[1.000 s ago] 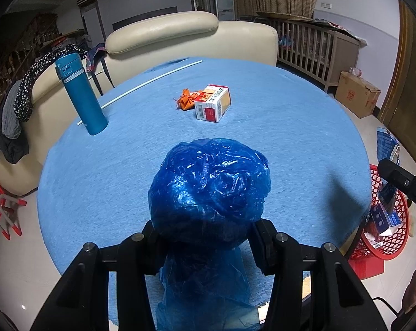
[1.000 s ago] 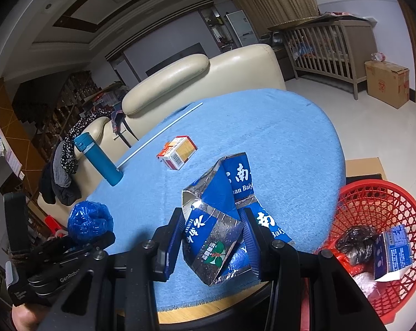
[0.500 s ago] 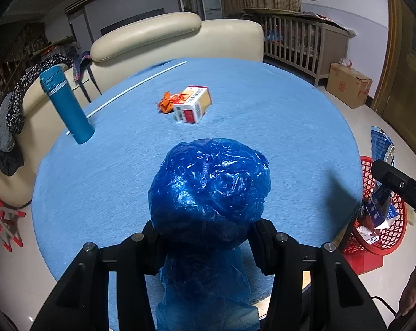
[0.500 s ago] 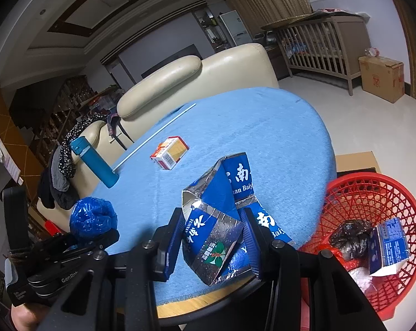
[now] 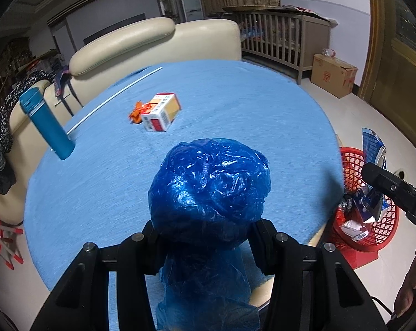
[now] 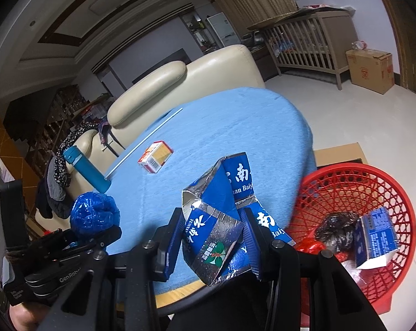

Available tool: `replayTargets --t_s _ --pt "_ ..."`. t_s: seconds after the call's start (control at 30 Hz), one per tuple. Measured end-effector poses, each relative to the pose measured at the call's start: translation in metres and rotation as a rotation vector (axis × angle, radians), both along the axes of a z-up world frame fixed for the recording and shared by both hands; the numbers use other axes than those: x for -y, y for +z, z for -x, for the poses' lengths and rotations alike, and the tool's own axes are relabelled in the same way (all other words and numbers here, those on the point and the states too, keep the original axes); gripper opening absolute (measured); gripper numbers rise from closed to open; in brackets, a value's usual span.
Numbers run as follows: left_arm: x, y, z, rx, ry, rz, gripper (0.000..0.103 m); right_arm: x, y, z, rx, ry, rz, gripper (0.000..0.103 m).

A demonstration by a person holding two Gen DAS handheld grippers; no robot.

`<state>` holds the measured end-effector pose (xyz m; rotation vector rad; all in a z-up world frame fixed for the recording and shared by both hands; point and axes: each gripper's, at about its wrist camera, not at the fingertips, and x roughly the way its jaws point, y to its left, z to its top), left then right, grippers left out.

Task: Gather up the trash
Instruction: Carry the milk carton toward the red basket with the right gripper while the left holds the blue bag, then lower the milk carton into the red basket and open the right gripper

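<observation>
We're looking at a living room: round table (image 5: 235,104) under a blue cloth, cream sofa (image 5: 141,44) behind it, wooden crib (image 6: 312,38) and a cardboard box (image 5: 333,74) by the far wall.

Red basket (image 6: 373,193) is sitting on the floor just beside the table's right edge. It's holding a dark crumpled bag (image 6: 336,227), a blue-and-white carton (image 6: 376,237) and some red wrapping; the rest is too cluttered to make out.

Lying on the table: a small red-and-white box (image 5: 161,113) near the middle, orange wrapper (image 5: 137,110) touching its left side, a thin white rod (image 5: 114,96) running toward the sofa, a teal bottle (image 5: 46,124) standing near the left edge. The near half of the cloth is lying bare, and bare floor is showing between basket and crib.

We're clamping a crumpled blue plastic bag (image 5: 210,190) in the left gripper (image 5: 208,237), over the near table edge; bag tail is hanging down between the fingers. The right gripper (image 6: 216,242) is squeezing a flattened blue foil-lined carton (image 6: 224,209), fingers pressing both sides, over the table's near right edge, next to the basket rim. In the right view the left gripper is sitting low and to the left, pointing across the table.
</observation>
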<state>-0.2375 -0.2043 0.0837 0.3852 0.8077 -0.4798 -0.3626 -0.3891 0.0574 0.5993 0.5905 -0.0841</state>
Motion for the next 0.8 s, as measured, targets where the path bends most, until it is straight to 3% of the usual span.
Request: replayTargets --t_s 0.8 --pt "0.108 0.001 0.044 -0.007 -0.235 -0.038 0.051 0.089 -0.035 0.053 -0.069 -0.189 -0.034 0.044"
